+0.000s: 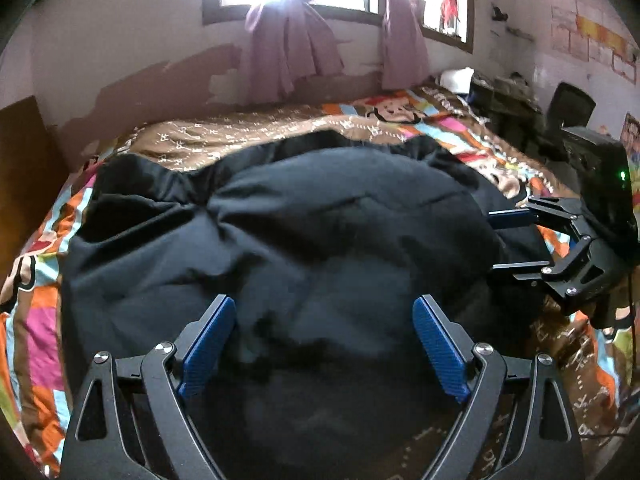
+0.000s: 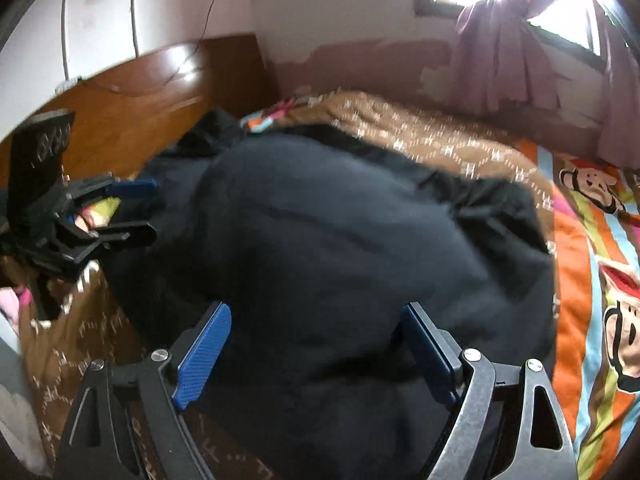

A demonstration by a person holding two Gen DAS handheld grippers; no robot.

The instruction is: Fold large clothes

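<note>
A large black padded garment [image 1: 304,232] lies bunched on the bed and fills the middle of both views [image 2: 340,240]. My left gripper [image 1: 324,312] is open, its blue pads spread wide just above the garment's near edge, holding nothing. It also shows at the left of the right wrist view [image 2: 140,210]. My right gripper [image 2: 316,320] is open over the garment's near part, empty. It also shows at the right of the left wrist view [image 1: 496,240], fingers open at the garment's right side.
The bed carries a colourful cartoon quilt [image 1: 36,320] with a brown patterned band [image 1: 224,136]. A wooden headboard [image 2: 132,108] stands at the left. Purple curtains [image 1: 288,48] hang under a bright window. Clutter and a dark chair [image 1: 568,104] stand at the far right.
</note>
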